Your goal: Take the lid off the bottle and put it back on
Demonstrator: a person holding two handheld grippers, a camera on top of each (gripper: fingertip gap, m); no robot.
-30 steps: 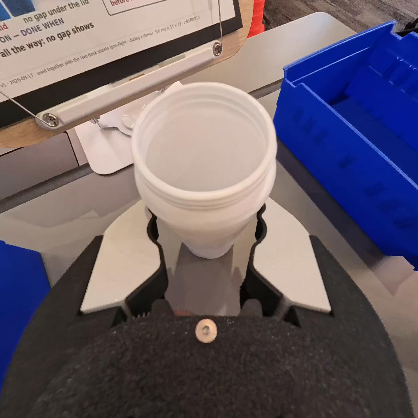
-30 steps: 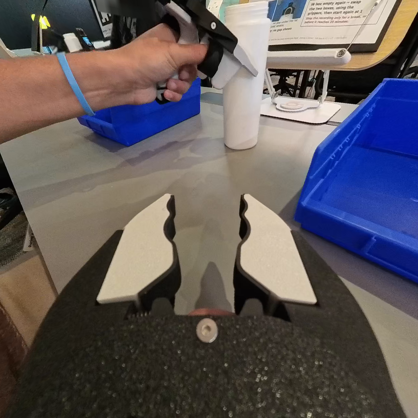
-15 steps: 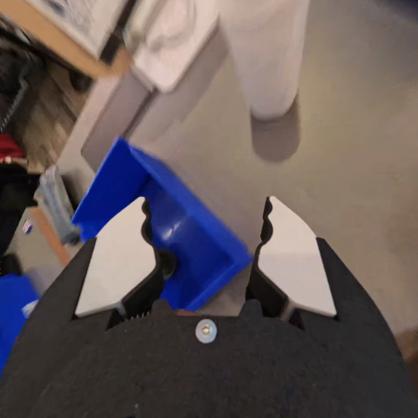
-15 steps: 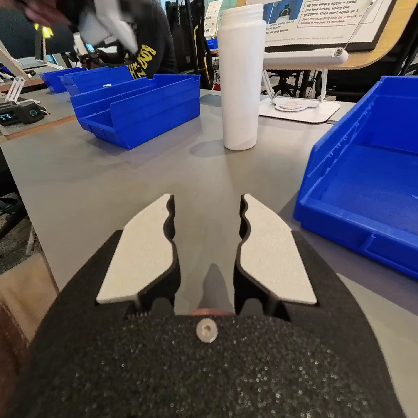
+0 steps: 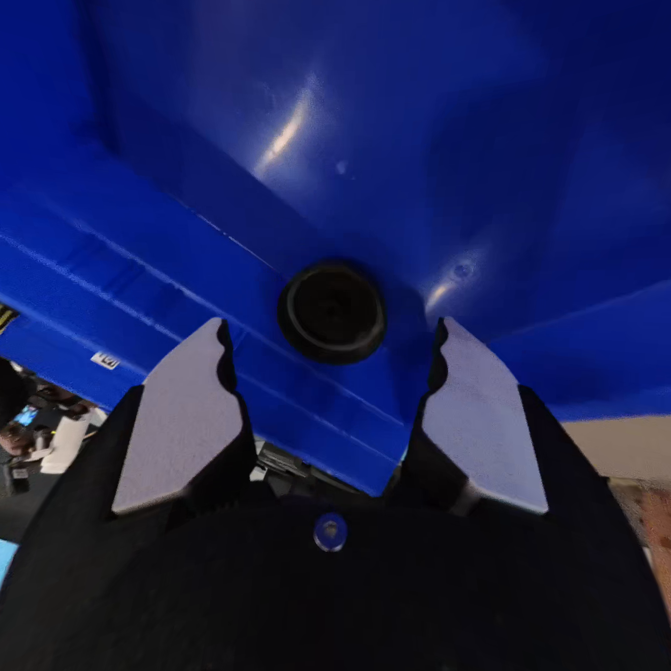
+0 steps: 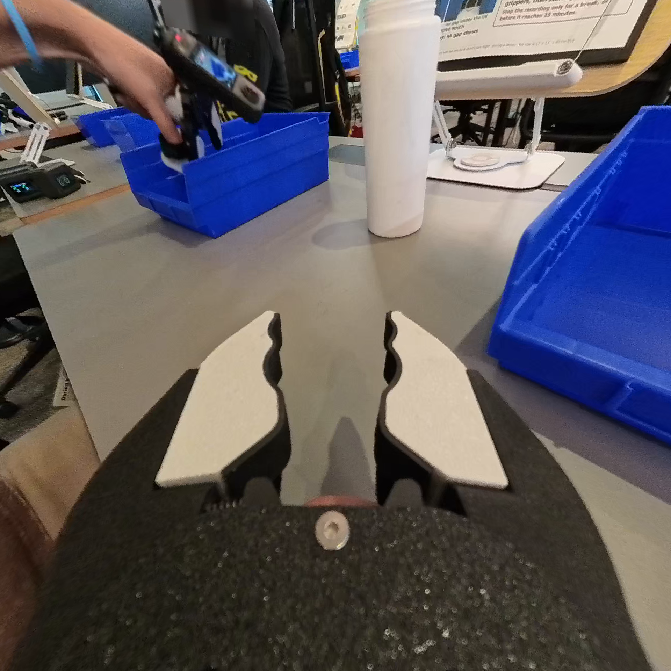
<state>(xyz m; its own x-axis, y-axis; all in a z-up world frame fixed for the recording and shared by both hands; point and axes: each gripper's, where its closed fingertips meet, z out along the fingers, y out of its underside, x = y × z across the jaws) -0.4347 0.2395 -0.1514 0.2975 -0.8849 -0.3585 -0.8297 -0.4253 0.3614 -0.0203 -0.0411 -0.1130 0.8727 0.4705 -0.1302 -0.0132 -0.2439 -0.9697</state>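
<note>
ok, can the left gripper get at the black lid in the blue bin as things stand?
Probably yes: left gripper is open just above the black lid on the blue bin floor, nothing between them.

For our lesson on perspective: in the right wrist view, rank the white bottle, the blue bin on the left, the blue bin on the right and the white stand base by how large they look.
1. Blue bin on the right, cut off by the frame and nearest the camera, so its true size is unsure.
2. Blue bin on the left.
3. White bottle, close to that bin in apparent size.
4. White stand base.
</note>
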